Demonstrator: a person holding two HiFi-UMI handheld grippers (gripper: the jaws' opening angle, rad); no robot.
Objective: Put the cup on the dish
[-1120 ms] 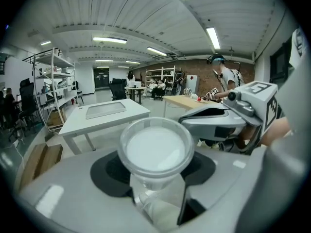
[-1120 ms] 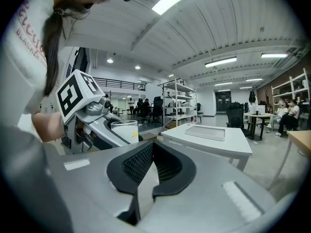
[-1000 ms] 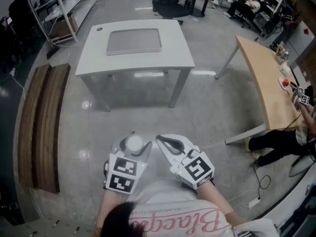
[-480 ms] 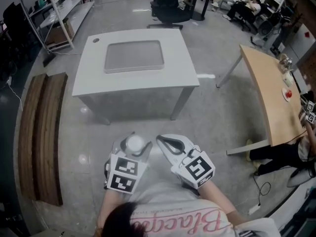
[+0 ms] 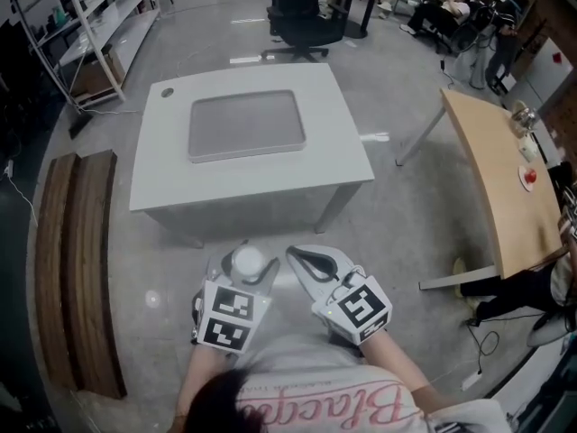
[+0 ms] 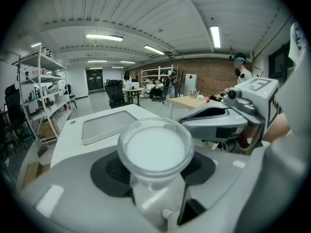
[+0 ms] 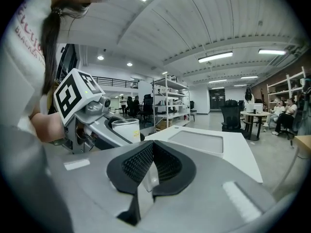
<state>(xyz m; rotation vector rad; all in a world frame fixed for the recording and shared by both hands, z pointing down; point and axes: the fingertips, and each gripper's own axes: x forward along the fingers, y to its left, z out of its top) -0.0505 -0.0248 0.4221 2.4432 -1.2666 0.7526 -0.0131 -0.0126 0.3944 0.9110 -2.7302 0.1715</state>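
Moved nearer to the white counter [image 5: 343, 156] and its grey dish [image 5: 245, 124] since a second ago. Holding the upright cup [image 6: 155, 147] clamped in the left tongs [image 6: 155, 171]; keeping the right tongs [image 7: 148, 166] together, empty. Must carry straight forward, dish well apart.

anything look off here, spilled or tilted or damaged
Nothing stands out. The cup sits upright, held by the left gripper, with no spill showing. The right gripper is shut and empty, and the tray lies flat on the white table.
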